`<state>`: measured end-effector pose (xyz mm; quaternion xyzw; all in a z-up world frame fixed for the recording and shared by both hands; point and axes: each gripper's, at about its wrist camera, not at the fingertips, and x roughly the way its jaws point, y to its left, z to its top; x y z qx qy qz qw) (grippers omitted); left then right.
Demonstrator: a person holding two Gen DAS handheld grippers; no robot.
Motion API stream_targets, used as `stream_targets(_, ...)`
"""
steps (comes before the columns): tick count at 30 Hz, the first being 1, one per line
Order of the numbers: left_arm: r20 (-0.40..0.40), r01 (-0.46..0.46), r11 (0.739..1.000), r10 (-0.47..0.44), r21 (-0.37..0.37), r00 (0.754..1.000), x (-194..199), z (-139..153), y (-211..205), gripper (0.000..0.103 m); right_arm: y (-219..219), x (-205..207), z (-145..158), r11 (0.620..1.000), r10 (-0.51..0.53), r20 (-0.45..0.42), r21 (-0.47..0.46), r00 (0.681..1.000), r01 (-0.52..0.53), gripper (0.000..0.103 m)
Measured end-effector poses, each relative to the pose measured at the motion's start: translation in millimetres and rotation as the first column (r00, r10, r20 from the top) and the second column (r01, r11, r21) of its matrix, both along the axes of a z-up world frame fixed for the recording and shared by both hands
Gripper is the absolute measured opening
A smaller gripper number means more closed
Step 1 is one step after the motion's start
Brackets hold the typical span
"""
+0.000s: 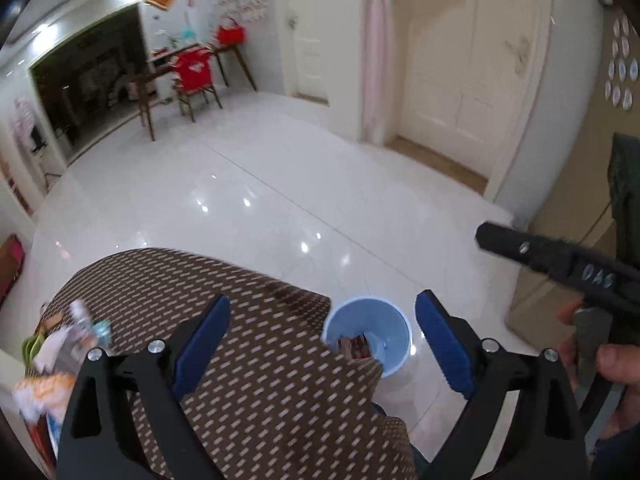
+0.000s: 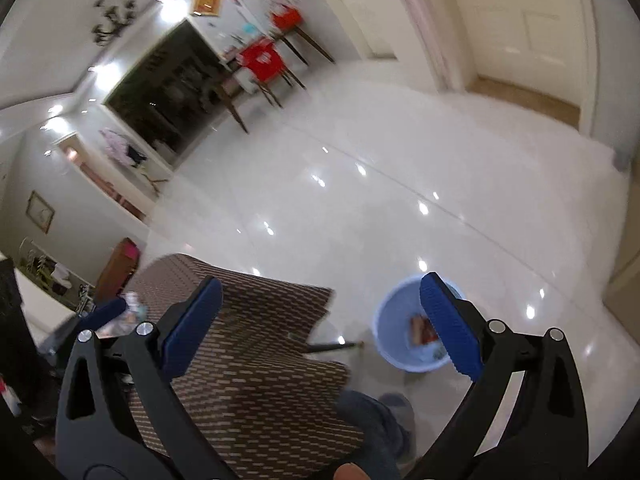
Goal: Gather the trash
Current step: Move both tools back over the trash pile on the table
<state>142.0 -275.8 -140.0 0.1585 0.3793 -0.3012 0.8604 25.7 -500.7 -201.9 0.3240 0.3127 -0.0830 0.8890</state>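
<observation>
Left gripper (image 1: 322,344): blue-padded fingers spread wide, nothing between them; held above the near right corner of the table (image 1: 240,360), which wears a brown cloth with pale dashes.

Right gripper (image 2: 320,326): fingers likewise spread wide and empty; held over the table's right edge and the white tiled floor (image 2: 400,200).

Bin (image 1: 366,334): pale blue, round, standing on the floor just off the table's right edge; red wrapper (image 1: 354,346) lying inside. In the left wrist view the bin sits between the two fingertips, nearer the right one; in the right wrist view the bin (image 2: 400,320) is partly covered by the right fingertip, wrapper (image 2: 422,330) visible within.

Trash pile (image 1: 60,352): blurred papers and packets at the table's left edge, left of the left gripper's fingers; kinds not discernible.

Left wrist view only: the right gripper's black body (image 1: 560,268) at the right edge, and the person's hand (image 1: 612,380) on its handle.

Right wrist view only: a dark table leg (image 2: 332,347) under the cloth; the person's jeans-clad leg (image 2: 372,420) beside the table; a blue fingertip of the left gripper (image 2: 106,312) near the blurred trash (image 2: 134,306) at the table's far left.
</observation>
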Motion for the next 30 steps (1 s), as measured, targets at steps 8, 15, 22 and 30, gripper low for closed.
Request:
stream_targets(8,0.079,-0.172,0.980,0.180,-0.099,0.981,-13.1,30.5,95.6,0.094,94.7,20.7,60.8,0.972,0.180,0.079,-0.170,0.981,-0.164,0.097)
stream_targets(15,0.111,-0.319,0.939,0.334,-0.129,0.936,-21.6,36.7,172.7,0.094,180.4,47.8,68.0,0.908,0.349,0.038,-0.263,0.936,-0.327,0.097)
stream_targets(22,0.111,-0.428,0.888,0.448,-0.166,0.887,-35.9,31.7,245.0,0.094,249.8,63.6,65.1,0.852,0.458,0.016,-0.293,0.889,-0.433,0.097)
stream_targets(30,0.109,-0.548,0.816,0.572,-0.184,0.813,-41.0,16.3,317.4,0.094,300.0,89.2,46.3,0.784,0.558,-0.032,-0.309,0.830,-0.539,0.097)
